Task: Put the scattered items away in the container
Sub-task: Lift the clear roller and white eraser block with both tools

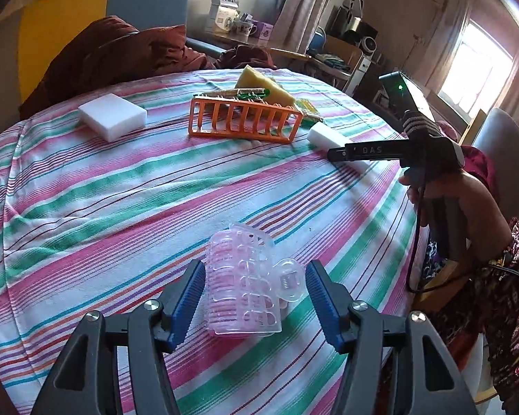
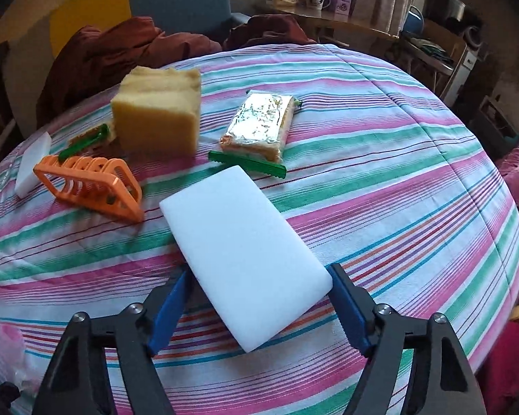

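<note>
Fingers of our right gripper spread, straddling the white sponge, long axis toward upper left; left gripper gapes around the pink roller.

Striped woven cloth covers the worktop. The clip is clear glossy plastic, the rack matt orange plastic, the white block smooth matt foam, the packet shiny foil.

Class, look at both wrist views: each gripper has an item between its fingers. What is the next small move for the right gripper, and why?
Probably close the right gripper on the white foam block. Its fingers already straddle the block's near end and stand open, with a small gap on each side, so no grasp exists yet. The block lies flat on the striped tablecloth, away from the orange basket.
</note>
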A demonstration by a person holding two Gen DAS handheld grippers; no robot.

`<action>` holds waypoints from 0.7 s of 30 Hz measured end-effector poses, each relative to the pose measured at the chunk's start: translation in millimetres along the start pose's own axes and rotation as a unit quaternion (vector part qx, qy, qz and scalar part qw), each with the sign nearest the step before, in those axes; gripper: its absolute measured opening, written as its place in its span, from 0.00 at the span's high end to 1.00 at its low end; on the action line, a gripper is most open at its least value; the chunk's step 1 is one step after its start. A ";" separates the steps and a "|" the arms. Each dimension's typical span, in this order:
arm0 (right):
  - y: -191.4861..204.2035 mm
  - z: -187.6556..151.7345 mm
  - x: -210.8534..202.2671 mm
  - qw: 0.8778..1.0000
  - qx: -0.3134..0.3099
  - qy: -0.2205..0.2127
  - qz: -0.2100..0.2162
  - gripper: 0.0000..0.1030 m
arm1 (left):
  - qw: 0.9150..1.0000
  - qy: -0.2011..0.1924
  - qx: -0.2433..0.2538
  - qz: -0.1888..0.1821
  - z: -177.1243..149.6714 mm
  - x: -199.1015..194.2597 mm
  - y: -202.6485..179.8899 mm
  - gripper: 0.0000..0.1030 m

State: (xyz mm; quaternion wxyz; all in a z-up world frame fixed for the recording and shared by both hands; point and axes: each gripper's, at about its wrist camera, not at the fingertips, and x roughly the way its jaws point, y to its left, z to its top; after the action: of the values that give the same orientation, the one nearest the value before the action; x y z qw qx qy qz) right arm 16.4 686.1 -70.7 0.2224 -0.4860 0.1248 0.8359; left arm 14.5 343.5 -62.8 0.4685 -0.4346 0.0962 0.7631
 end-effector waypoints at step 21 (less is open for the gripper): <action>9.0 -5.6 -2.2 1.000 -0.006 -0.017 0.014 0.25 | 0.999 -0.016 0.015 0.033 -9.0 8.4 -6.8 0.29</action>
State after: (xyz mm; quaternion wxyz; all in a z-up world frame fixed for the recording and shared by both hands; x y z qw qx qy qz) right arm 17.1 675.4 -71.6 0.2100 -0.4713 0.1228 0.8477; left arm 23.6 347.5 -72.8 0.4514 -0.4116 0.1146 0.7834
